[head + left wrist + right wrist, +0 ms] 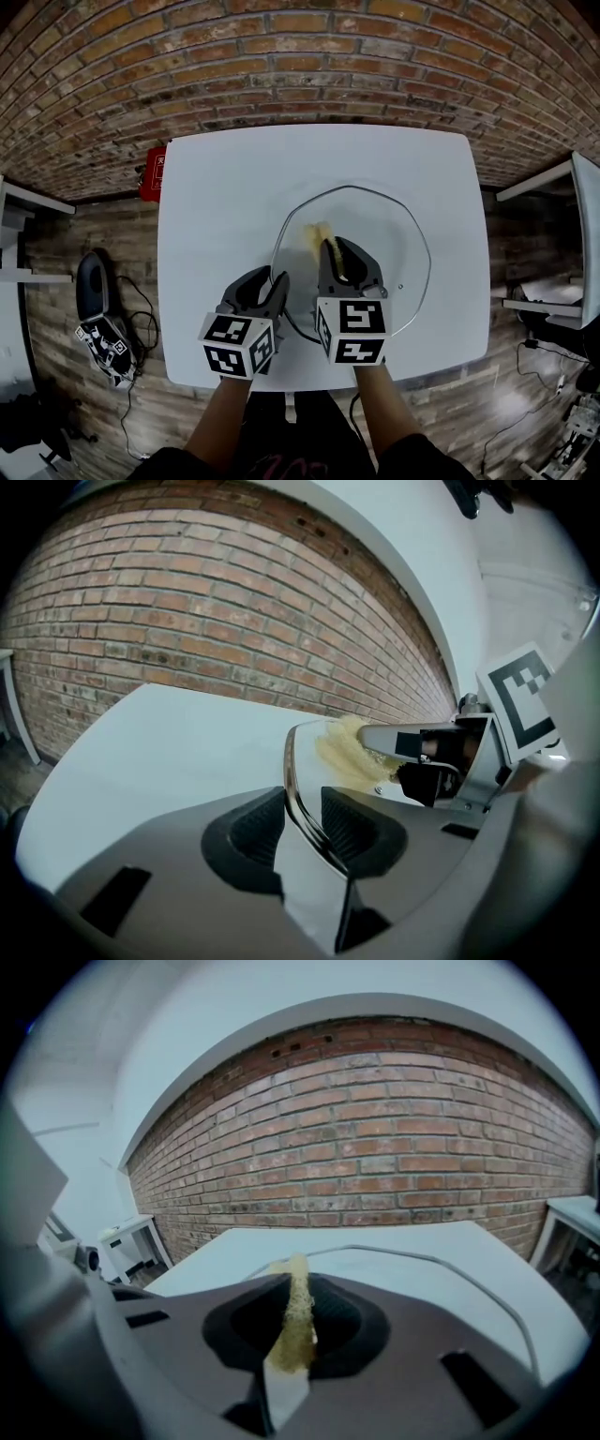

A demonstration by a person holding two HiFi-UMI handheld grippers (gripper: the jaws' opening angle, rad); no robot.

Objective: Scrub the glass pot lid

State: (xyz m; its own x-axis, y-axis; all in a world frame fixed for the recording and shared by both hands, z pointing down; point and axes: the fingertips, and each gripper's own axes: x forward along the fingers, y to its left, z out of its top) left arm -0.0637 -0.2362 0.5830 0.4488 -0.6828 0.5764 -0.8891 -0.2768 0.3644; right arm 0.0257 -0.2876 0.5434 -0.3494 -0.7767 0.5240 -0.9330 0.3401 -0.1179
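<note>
The glass pot lid [398,239] — round, clear, thin metal rim — lay on the white table [225,187], right of centre. The left claw [272,281] pinched its near-left rim. The right claw [339,255] clamped a coarse yellow scrub pad [319,234] — long axis pointing far — against the glass.

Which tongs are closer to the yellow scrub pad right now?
Right. The right tongs clamp the scrub pad over the glass lid; the left tongs grip the lid's near-left rim, apart from the pad.
</note>
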